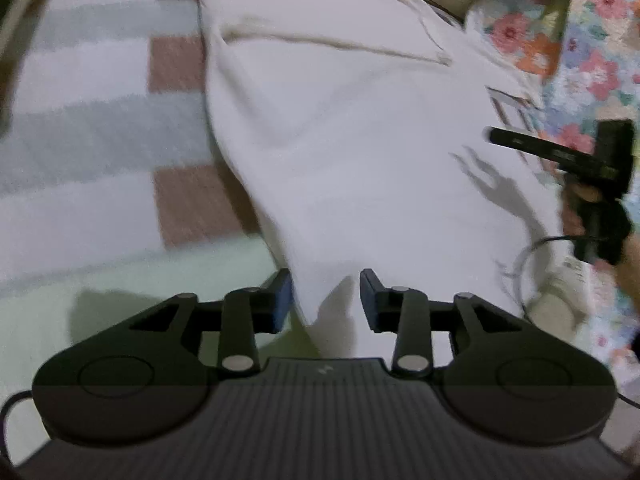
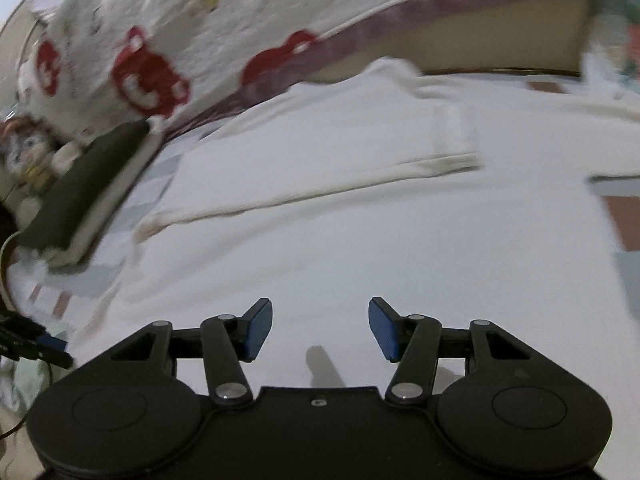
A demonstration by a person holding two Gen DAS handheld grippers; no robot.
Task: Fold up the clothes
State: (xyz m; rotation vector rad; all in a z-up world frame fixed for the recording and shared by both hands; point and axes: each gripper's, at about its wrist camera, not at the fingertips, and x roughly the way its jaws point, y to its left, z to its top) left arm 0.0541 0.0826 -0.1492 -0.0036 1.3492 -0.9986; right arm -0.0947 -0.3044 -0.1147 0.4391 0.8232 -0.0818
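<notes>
White garment (image 1: 340, 140) lies lengthwise ahead on the bed; its near corner sits between the left gripper's (image 1: 326, 300) parted fingers, ungripped; the right gripper (image 2: 320, 330) hovers open, empty.

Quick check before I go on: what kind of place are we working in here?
Most likely a bedroom, with the work done on a bed. The white garment lies on a soft checked blanket, a floral sheet shows beside it, and a cartoon-print quilt and a doll sit at the edge.
</notes>
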